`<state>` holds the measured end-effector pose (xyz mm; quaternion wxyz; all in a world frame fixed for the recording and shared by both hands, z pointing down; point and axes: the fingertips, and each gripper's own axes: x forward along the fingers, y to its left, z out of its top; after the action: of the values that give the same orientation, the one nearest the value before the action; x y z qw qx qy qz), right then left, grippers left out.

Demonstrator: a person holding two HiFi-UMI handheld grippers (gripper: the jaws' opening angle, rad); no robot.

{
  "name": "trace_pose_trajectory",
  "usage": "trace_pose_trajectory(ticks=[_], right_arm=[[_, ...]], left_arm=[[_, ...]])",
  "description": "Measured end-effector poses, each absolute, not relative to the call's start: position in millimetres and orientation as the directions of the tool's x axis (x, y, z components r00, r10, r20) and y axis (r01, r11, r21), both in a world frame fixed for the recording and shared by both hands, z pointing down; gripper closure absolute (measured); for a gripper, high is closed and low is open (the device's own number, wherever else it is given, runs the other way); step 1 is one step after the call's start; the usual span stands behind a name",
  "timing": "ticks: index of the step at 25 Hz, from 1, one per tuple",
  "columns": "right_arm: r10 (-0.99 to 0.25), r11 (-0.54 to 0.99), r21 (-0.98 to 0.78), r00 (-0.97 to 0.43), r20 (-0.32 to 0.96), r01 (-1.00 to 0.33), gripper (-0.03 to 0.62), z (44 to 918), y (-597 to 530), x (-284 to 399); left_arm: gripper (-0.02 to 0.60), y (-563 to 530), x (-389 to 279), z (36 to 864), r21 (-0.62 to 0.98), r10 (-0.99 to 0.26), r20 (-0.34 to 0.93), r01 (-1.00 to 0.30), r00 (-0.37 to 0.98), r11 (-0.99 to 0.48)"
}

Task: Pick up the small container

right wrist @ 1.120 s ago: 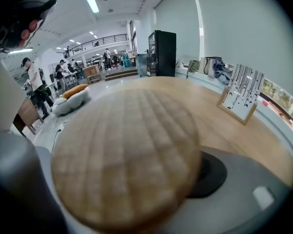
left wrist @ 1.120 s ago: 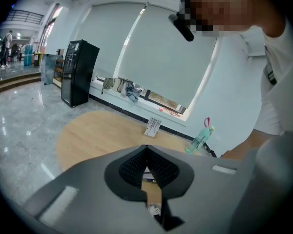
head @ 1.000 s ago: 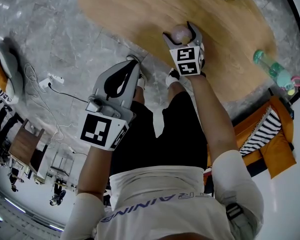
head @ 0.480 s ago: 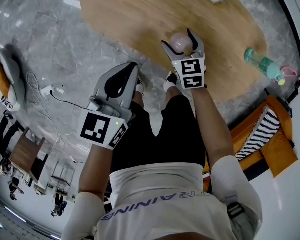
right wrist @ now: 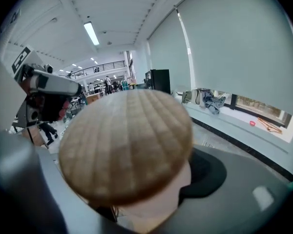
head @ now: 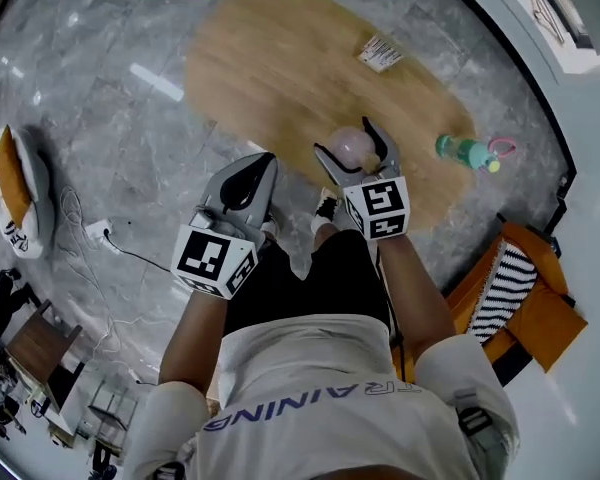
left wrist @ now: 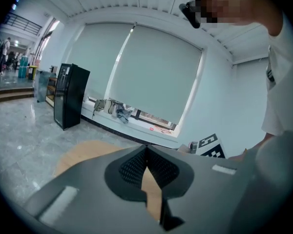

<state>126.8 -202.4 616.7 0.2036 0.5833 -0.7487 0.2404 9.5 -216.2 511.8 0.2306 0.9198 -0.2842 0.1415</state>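
Note:
The small container (head: 349, 146) is pinkish with a ribbed brown dome lid (right wrist: 127, 143). My right gripper (head: 352, 152) is shut on it and holds it in the air above the near edge of the oval wooden table (head: 280, 58). In the right gripper view the container fills the space between the jaws of that gripper (right wrist: 136, 189) and hides the pads. My left gripper (head: 263, 161) hangs to the left over the floor, shut with nothing in it; its pads meet in the left gripper view, at the left gripper's (left wrist: 146, 162) tip.
On the table's right end lies a green bottle (head: 467, 151), and a printed card (head: 380, 53) lies at its far side. An orange chair with a striped cushion (head: 520, 293) stands at the right. Another cushion (head: 10, 188) and a power strip (head: 96, 232) lie on the marble floor at the left.
The right gripper has lifted the container off the table and drawn it nearer the body. The head view has pulled back and takes in the whole table. The left gripper stays shut.

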Motion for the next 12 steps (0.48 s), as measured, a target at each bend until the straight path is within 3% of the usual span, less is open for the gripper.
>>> trace_pose_trajectory(ticks=[12], right_arm=[[-0.905, 0.192, -0.058, -0.199, 0.376, -0.980, 0.168, 394, -181, 134]], left_arm=[[0.581, -214, 4, 371, 0.282, -0.486, 0.232, -0.537, 0.842, -0.795]])
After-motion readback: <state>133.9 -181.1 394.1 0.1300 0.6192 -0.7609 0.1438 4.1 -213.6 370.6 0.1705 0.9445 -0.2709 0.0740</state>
